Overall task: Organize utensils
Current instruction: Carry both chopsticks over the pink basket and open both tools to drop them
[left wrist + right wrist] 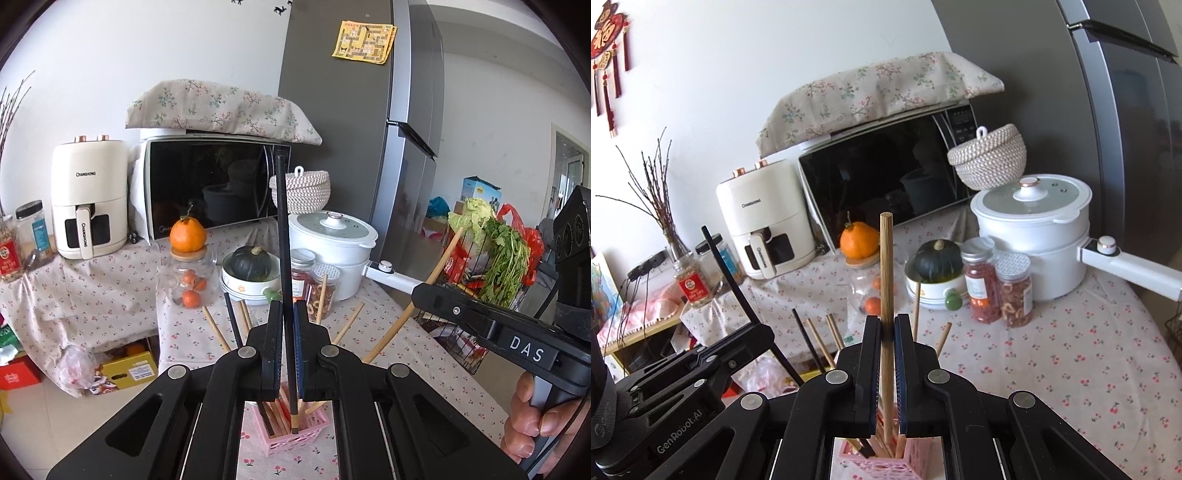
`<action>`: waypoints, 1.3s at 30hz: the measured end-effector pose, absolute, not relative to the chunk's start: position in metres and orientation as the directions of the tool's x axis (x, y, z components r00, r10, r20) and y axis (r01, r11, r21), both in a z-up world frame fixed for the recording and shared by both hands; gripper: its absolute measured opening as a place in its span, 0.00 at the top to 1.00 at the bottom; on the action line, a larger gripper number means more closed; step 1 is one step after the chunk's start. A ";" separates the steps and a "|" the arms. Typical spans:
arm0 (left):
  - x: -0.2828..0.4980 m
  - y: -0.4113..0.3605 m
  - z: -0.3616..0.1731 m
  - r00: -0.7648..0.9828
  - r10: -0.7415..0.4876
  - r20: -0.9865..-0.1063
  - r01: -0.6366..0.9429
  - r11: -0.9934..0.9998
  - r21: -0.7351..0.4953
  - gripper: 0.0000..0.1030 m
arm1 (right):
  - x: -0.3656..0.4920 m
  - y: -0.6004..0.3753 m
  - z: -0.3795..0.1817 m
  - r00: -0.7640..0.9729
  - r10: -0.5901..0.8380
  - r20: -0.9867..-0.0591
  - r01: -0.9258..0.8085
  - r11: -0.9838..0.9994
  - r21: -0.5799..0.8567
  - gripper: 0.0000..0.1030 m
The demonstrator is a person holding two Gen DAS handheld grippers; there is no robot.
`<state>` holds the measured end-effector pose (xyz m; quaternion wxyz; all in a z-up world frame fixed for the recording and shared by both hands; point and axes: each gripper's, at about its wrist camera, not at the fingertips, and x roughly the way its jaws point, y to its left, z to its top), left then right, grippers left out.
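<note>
Black chopstick [283, 236] stands near upright, pinched between the fingers [274, 332] of the left gripper [284, 321]; its long axis runs top to bottom of the left wrist view, lower tip with a gold band hanging just above or just inside the mouth of the pink holder [295, 435], contact with the sticks inside not resolvable; wooden chopstick [886, 280] likewise near upright, clamped between the fingers [871, 343] of the right gripper [886, 332], its lower end running down among the sticks already standing in the pink holder [882, 461]; both pairs of fingers pressed close on their sticks, no gap visible beside either shaft; the holder lies directly below and a little behind both sets of fingertips, so the coming move looks like a straight lowering along each stick's own axis, then release; judged from the right view, the wooden stick sits deeper in the holder; the two grippers are side by side, the right one seen at the right edge of the left view with a hand [535, 417] on its grip; holder stands on the cherry-print surface [1052, 369]; a white pot [1034, 229] and jars sit well behind.
</note>
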<state>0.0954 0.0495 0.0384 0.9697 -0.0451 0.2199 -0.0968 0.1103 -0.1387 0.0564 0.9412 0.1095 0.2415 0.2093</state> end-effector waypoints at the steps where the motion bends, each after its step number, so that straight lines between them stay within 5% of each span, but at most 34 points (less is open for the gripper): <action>1: 0.096 0.051 0.039 0.885 -0.205 -0.418 0.163 0.977 -0.135 0.95 | 0.113 -0.139 0.055 0.795 0.444 -0.413 -0.338 0.890 0.307 0.95; 19: 0.125 0.048 0.007 0.789 -0.240 -0.565 0.174 0.970 -0.169 0.93 | 0.138 -0.121 0.026 0.741 0.430 -0.516 -0.331 0.902 0.276 0.94; 21: 0.125 0.049 0.007 0.786 -0.243 -0.569 0.171 0.969 -0.178 0.88 | 0.143 -0.122 0.021 0.730 0.445 -0.518 -0.330 0.894 0.303 0.93; 25: 0.118 0.055 0.011 0.801 -0.236 -0.550 0.148 0.968 -0.200 0.41 | 0.147 -0.128 0.017 0.725 0.470 -0.503 -0.331 0.879 0.344 0.90; 30: 0.108 0.064 0.010 0.786 -0.251 -0.564 0.127 0.960 -0.250 0.27 | 0.142 -0.138 0.024 0.743 0.469 -0.478 -0.329 0.877 0.350 0.68; 35: 0.087 0.064 0.001 0.773 -0.226 -0.593 0.100 0.966 -0.237 0.08 | 0.132 -0.156 0.031 0.768 0.443 -0.463 -0.305 0.888 0.344 0.32; 39: 0.070 0.065 -0.004 0.771 -0.194 -0.607 0.079 0.974 -0.211 0.00 | 0.120 -0.173 0.036 0.799 0.389 -0.458 -0.272 0.914 0.301 0.18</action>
